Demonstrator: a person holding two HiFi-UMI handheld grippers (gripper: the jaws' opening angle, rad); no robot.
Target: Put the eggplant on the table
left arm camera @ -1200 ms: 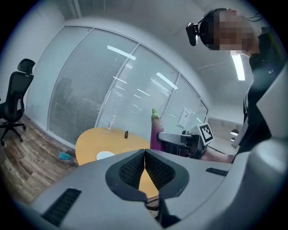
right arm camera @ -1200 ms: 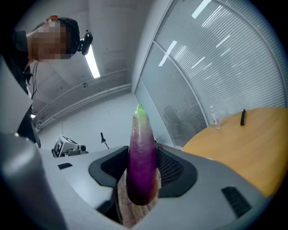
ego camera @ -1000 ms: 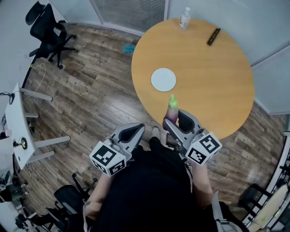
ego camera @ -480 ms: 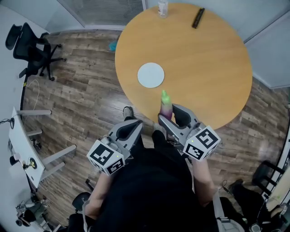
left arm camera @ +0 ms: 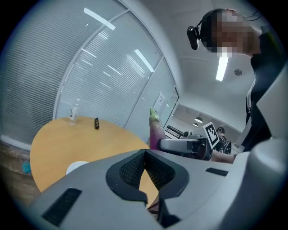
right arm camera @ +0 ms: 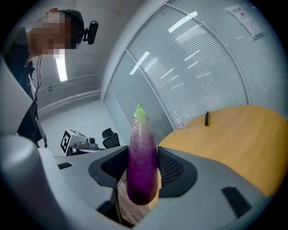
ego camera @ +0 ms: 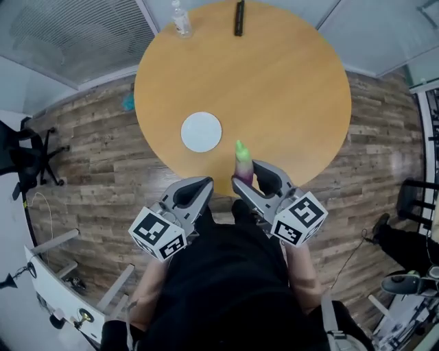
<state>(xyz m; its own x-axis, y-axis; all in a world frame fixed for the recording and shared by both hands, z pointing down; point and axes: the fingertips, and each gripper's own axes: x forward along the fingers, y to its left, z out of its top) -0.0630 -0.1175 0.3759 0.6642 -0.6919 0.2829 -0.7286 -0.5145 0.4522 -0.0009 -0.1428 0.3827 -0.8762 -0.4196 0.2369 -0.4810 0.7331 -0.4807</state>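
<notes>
Right tongs [ego camera: 251, 175] clamp the upright eggplant [ego camera: 242, 163]; left tongs [ego camera: 199, 188] are closed, empty.

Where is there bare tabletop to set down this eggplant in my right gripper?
The table's middle and right half is all bare wood, from the white plate across to the rim. The near edge just beyond the eggplant, held in the right gripper, is free too. Only the far edge holds things: a bottle and a black bar.
</notes>
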